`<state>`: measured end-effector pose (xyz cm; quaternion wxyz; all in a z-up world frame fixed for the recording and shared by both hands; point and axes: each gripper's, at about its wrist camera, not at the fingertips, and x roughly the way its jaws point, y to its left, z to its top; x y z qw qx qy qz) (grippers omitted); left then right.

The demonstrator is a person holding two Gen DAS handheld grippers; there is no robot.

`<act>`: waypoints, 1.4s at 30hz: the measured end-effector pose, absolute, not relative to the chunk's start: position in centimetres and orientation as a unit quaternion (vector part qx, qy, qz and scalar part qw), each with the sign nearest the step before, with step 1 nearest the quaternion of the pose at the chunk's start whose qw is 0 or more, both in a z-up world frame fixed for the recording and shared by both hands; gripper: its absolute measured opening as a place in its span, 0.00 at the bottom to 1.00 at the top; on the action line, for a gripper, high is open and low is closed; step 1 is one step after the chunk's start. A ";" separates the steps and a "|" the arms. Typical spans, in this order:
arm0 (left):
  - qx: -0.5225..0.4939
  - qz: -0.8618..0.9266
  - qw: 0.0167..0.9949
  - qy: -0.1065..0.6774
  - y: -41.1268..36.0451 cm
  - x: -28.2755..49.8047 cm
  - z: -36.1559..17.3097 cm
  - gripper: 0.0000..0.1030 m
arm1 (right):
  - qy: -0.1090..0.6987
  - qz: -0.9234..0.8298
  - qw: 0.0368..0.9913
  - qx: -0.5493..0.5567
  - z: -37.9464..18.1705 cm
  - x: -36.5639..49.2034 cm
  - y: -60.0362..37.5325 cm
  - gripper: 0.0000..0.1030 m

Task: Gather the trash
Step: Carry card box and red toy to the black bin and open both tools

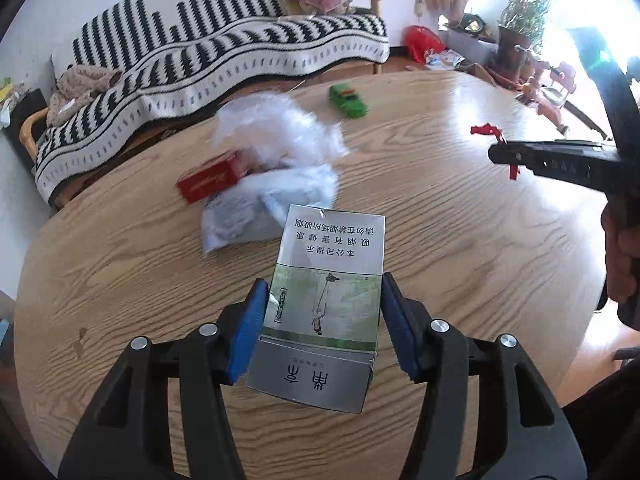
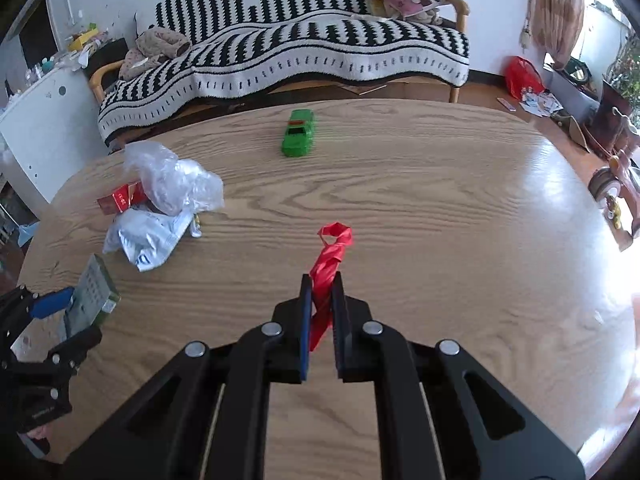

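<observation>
My left gripper (image 1: 324, 284) is shut on a silver and green cigarette pack (image 1: 332, 280), held above the round wooden table (image 1: 440, 240) with its blue pads on the pack's two sides. In the right wrist view the same pack (image 2: 90, 296) shows at the far left in the left gripper (image 2: 60, 312). My right gripper (image 2: 322, 280) is shut on a twisted red wrapper (image 2: 332, 256), which sticks out past the fingertips; from the left wrist view that wrapper (image 1: 486, 130) and right gripper (image 1: 496, 152) hang at the right. A crumpled clear plastic bag (image 1: 276, 128) and a red box (image 1: 210, 182) lie on the table.
A white crumpled packet (image 2: 148, 236) lies beside the plastic bag (image 2: 172, 180) and the red box (image 2: 120, 198). A green toy car (image 2: 298, 138) stands toward the table's far edge. Beyond it is a sofa with a black and white striped cover (image 2: 300, 48). A hand (image 1: 620, 256) holds the right gripper.
</observation>
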<state>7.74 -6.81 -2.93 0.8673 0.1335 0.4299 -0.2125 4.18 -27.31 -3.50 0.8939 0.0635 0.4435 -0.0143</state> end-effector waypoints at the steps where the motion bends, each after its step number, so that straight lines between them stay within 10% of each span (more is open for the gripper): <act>1: 0.130 -0.217 0.868 0.427 -7.5 7.5 -2.7 0.54 | 0.442 -0.017 0.895 0.064 -3.2 3.6 -27.9 0.09; 30: 0.146 -0.481 0.748 0.434 -50.2 -10.7 -5.9 0.54 | 0.439 -0.265 0.810 0.284 -5.9 -27.4 -65.8 0.09; 42: 0.169 -0.495 0.724 0.450 -55.3 -13.8 -9.3 0.54 | 0.441 -0.266 0.803 0.301 -6.5 -28.1 -67.3 0.09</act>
